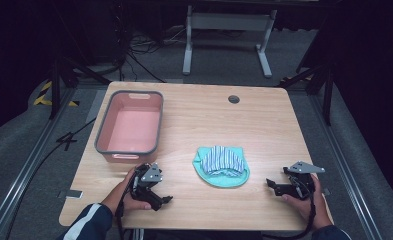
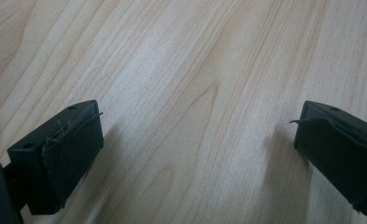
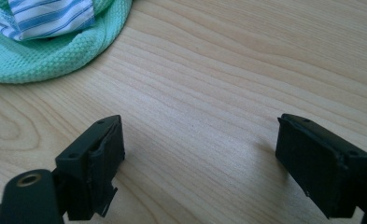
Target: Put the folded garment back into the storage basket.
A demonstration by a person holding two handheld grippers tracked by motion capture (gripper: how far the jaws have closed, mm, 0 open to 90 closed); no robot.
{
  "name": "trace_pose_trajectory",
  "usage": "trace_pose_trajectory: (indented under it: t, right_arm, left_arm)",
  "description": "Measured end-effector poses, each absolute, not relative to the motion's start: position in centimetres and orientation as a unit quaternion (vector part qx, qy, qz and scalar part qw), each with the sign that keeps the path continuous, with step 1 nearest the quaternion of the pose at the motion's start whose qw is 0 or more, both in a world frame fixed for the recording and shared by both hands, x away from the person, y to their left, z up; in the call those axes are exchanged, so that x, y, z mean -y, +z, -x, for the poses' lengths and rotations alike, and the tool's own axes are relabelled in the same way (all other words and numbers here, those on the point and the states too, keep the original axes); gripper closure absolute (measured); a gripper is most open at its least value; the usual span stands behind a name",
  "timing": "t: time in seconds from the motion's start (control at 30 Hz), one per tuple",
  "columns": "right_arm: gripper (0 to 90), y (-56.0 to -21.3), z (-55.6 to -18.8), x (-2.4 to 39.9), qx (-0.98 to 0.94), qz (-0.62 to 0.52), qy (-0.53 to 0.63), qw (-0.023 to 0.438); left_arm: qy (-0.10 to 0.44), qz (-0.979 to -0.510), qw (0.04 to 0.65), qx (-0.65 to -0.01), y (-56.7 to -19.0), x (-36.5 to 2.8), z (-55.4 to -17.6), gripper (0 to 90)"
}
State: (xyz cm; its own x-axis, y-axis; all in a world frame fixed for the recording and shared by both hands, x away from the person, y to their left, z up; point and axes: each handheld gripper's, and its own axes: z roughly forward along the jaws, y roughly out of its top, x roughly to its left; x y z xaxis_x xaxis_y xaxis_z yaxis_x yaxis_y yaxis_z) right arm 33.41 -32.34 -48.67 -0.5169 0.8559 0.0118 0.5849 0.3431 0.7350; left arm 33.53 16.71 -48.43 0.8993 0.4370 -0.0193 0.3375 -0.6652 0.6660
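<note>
High view: folded striped cloth (image 1: 223,161) on green towel (image 1: 221,177) mid-tabletop (image 1: 264,125), pink bin (image 1: 130,127) back-left; left gripper (image 1: 159,200) and right gripper (image 1: 273,185) rest low either side, pre-grasp. Left gripper view: jaws wide, bare wood between. Right gripper view: jaws wide, empty, towel edge ahead-left. Next move probably needs a reach inward to the cloth.

I count one pink bin (image 1: 129,127) with a grey rim on the tabletop (image 1: 264,125), and one folded pile of cloths: one mint-green knitted cloth (image 1: 219,177) underneath and one blue-and-white striped cloth (image 1: 223,161) on top, so two cloths. I have two claws, the left claw (image 1: 160,200) and the right claw (image 1: 273,185), each with two black jaws.
</note>
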Motion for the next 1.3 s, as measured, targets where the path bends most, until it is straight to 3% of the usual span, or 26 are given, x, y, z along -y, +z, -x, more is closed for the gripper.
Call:
trace_pose_trajectory:
  t: [0.33,0.4,0.43,0.53,0.6,0.9,1.07,1.3]
  right_arm:
    - [16.2,-48.6,-33.5,32.3,-0.799,-0.453,0.346,0.193]
    - [17.1,-48.5,-33.5,32.3,-0.799,-0.454,0.346,0.192]
    - [21.5,-48.4,-33.5,32.3,-0.799,-0.454,0.344,0.189]
    - [25.6,-48.2,-33.5,32.1,-0.799,-0.458,0.341,0.189]
    - [28.0,-47.7,-33.7,31.8,-0.798,-0.453,0.352,0.187]
    - [35.5,-45.4,-35.5,27.3,-0.818,-0.4,0.371,0.181]
    - [36.2,-45.3,-37.2,24.9,-0.825,-0.391,0.372,0.17]
    - [45.4,-45.9,-39.2,22.5,-0.826,-0.399,0.363,0.161]
  left_arm:
    - [0.075,-0.91,0.344,-0.218,-48.3,-16.8,-33.4,3.2]
    - [0.079,-0.908,0.343,-0.227,-48.0,-16.6,-33.4,8.1]
    - [0.083,-0.905,0.343,-0.238,-47.7,-16.3,-33.5,20.1]
    - [0.107,-0.907,0.325,-0.244,-47.3,-15.6,-33.6,21.1]
    - [0.121,-0.904,0.322,-0.254,-46.4,-14.5,-33.7,28.5]
    - [0.145,-0.9,0.313,-0.268,-45.0,-8.9,-36.0,29.0]
    - [0.157,-0.89,0.322,-0.283,-45.0,-7.1,-37.9,30.7]
    - [0.143,-0.882,0.324,-0.309,-46.0,-5.6,-40.6,34.6]
